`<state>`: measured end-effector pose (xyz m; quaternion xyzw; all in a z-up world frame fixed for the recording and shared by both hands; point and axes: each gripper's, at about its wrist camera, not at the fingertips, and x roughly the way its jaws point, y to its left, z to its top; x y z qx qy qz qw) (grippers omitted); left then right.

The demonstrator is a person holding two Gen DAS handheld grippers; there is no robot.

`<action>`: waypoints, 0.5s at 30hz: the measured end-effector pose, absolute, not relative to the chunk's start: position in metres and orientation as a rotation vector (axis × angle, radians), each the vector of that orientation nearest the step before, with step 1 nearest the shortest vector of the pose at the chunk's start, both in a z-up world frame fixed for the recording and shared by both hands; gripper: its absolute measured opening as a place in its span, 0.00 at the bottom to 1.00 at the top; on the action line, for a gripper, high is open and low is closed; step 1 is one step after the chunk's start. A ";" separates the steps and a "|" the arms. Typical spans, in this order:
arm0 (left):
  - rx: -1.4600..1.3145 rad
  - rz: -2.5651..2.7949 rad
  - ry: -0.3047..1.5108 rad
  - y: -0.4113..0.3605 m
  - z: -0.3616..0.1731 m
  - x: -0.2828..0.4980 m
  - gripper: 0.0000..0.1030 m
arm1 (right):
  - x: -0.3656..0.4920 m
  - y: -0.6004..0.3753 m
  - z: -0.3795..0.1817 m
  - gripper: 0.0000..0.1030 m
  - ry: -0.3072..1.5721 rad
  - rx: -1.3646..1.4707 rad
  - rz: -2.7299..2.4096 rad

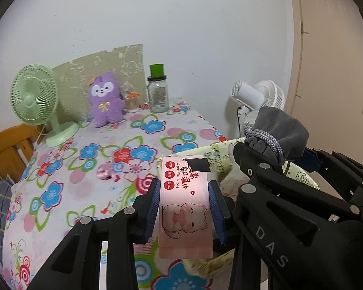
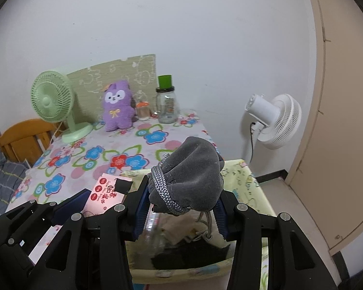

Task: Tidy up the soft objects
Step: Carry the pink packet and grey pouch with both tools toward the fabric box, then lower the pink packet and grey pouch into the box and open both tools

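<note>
My left gripper (image 1: 184, 194) is shut on a pink pack of mini wipes (image 1: 185, 207) with a cat drawing, held above the floral table near its right edge. My right gripper (image 2: 181, 193) is shut on a grey velvet drawstring pouch (image 2: 193, 181) wound with a grey cord. The pouch hangs over a pale yellow fabric bin (image 2: 249, 188) that stands beside the table. The pouch (image 1: 278, 133) and the right gripper's black body show at the right of the left wrist view. The wipes (image 2: 106, 193) and the left gripper (image 2: 67, 207) appear at lower left in the right wrist view.
On the floral tablecloth (image 1: 84, 169) stand a green desk fan (image 1: 36, 101), a purple plush toy (image 1: 106, 99), a small orange-lidded jar (image 1: 132, 101) and a glass jar with a green cup (image 1: 158, 94). A white floor fan (image 2: 273, 120) stands right. Inside the bin lie dark and light soft items (image 2: 188, 253).
</note>
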<state>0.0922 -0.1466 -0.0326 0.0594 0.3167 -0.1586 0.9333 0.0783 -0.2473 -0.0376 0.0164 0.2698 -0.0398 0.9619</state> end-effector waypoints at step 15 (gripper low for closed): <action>0.177 -0.354 0.694 -0.178 -0.047 0.113 0.72 | 0.097 -0.281 -0.055 0.48 0.590 0.061 -0.105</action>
